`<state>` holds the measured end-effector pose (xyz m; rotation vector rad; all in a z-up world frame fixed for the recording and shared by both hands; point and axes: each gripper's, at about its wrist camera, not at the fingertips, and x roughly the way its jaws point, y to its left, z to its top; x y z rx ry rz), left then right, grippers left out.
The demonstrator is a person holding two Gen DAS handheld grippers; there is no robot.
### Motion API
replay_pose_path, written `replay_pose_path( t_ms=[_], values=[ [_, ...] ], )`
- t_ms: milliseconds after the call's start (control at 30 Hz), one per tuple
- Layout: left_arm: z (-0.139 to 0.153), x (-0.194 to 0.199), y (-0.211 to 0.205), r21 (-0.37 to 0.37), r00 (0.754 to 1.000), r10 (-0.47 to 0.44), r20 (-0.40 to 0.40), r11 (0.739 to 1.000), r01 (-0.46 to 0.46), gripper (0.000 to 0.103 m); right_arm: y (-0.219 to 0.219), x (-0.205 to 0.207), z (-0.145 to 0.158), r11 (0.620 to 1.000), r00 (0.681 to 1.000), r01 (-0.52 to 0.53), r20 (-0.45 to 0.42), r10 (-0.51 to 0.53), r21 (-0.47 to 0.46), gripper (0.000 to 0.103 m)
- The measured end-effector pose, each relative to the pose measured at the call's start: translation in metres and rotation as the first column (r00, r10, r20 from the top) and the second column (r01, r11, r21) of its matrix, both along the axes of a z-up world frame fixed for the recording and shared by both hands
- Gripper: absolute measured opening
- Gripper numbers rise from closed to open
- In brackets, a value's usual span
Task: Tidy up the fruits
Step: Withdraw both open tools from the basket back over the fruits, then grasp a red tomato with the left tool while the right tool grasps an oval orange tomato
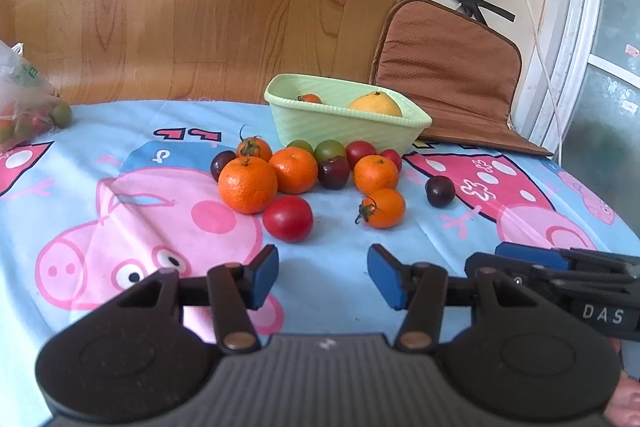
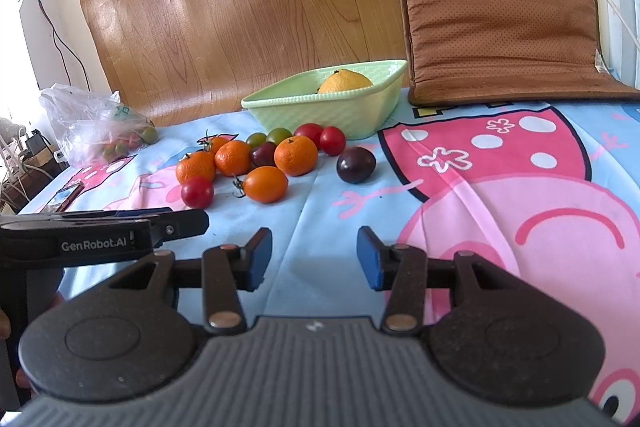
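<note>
Left claw (image 1: pixel 323 277) part open, empty, aimed at the fruit pile (image 1: pixel 304 179) mid-bench; red tomato (image 1: pixel 288 218) nearest, straight ahead. Right claw (image 2: pixel 314 259) likewise part open, nothing held; orange tomato (image 2: pixel 265 184) ahead, slightly left, lying crosswise, stem leftward. Dark plum (image 2: pixel 355 165) apart, right of pile. Green basket (image 2: pixel 332 107) behind, toward far edge, holding one large orange (image 2: pixel 345 82); basket floor mostly hidden by its wall.

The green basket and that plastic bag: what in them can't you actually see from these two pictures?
- Green basket, right wrist view: near wall hides the floor; only the big yellow-orange citrus shows.
- Small tomato, left wrist view: mostly behind the rim.
- Plastic bag, left wrist view: cut by the edge; contents blurred through the film.
</note>
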<state>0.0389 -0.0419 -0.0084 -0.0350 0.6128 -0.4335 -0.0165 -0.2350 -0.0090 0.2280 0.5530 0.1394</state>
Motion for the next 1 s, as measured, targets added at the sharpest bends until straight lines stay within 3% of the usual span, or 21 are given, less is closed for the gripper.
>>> replay_pose_path(
  t_ms=[1000],
  values=[
    [0.001,0.010,0.003,0.009,0.999,0.029,-0.031,1.000,-0.029,0.051,0.006,0.006,0.002,1.000,1.000,-0.012,-0.016,0.012,-0.028,0.050]
  ],
)
